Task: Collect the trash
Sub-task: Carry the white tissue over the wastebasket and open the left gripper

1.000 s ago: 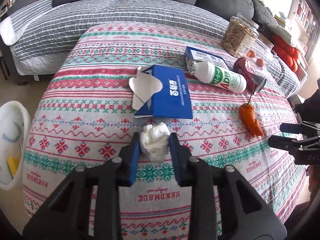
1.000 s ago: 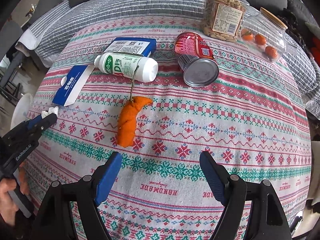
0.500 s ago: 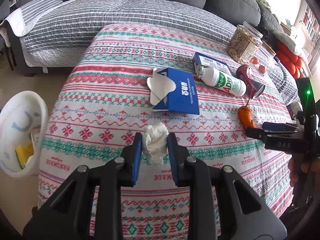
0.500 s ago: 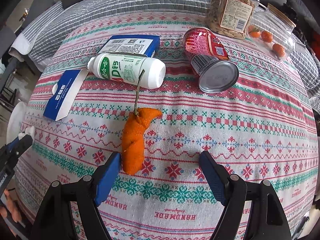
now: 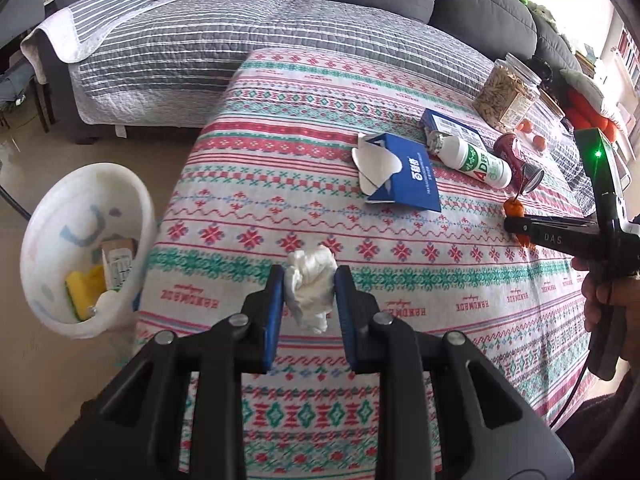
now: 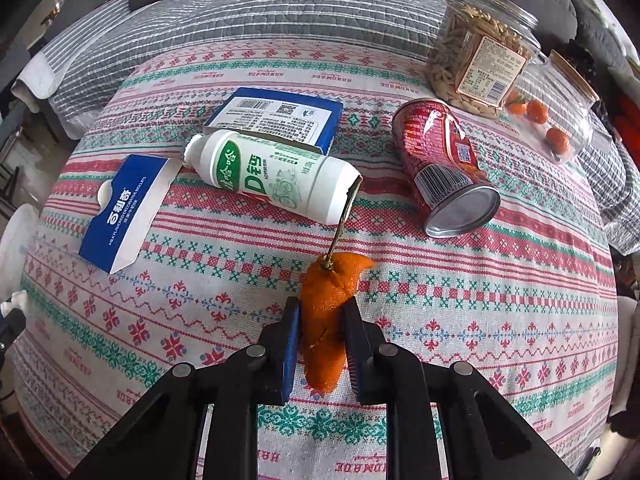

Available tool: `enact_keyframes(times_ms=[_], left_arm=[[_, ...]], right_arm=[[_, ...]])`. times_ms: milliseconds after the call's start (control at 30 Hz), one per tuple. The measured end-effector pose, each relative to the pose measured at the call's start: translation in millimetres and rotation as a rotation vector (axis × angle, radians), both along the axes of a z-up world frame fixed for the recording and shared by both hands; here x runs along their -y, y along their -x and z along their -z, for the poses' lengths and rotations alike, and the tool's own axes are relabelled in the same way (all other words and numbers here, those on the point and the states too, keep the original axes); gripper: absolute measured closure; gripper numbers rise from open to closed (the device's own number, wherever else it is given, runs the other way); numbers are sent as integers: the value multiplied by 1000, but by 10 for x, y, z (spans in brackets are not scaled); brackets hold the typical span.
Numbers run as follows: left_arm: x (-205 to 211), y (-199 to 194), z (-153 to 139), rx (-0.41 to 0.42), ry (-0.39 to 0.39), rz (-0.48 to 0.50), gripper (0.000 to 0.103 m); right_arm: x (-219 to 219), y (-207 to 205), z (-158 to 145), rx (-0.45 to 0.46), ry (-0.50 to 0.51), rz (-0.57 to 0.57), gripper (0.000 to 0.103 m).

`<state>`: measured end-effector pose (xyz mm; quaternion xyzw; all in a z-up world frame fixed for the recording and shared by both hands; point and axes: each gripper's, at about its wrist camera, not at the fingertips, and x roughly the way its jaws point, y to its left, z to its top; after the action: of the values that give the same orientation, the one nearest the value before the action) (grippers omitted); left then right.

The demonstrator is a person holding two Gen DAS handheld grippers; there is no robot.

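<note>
My left gripper [image 5: 309, 300] is shut on a crumpled white tissue [image 5: 310, 286] and holds it above the patterned tablecloth [image 5: 248, 216] near the table's left edge. A white trash bin [image 5: 86, 240] with some trash inside stands on the floor to the left. My right gripper [image 6: 322, 336] is shut on an orange peel [image 6: 326, 320] with a stem; the peel also shows in the left wrist view [image 5: 514, 210], behind the right gripper [image 5: 516, 226].
On the table lie a torn blue carton [image 6: 124, 208], a white drink bottle [image 6: 272, 176], a blue box [image 6: 280, 114], a red can [image 6: 444, 164] and two clear jars [image 6: 476, 64]. A grey sofa [image 5: 200, 48] stands behind the table.
My left gripper has lifted the tissue and drawn back toward the bin side. My right gripper has moved forward and closed on the orange peel.
</note>
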<state>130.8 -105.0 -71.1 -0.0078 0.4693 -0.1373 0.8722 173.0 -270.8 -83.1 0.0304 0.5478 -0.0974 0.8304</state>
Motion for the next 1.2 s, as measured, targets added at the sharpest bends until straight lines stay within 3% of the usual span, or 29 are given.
enact_keyframes(times_ms=[367,767,1200], left_arm=[[-485,74,-130,27,-7,-59,76],[-1092,78,-182,39,2,-170,76],[-1682,-132,-134,62,-12,-288,75]], right_arm=[[-224,162,-282,77,-16,-48,85],[-985,292,-621,153,-74,-198,85],[-1669,153,-622,152,-92,-305,85]])
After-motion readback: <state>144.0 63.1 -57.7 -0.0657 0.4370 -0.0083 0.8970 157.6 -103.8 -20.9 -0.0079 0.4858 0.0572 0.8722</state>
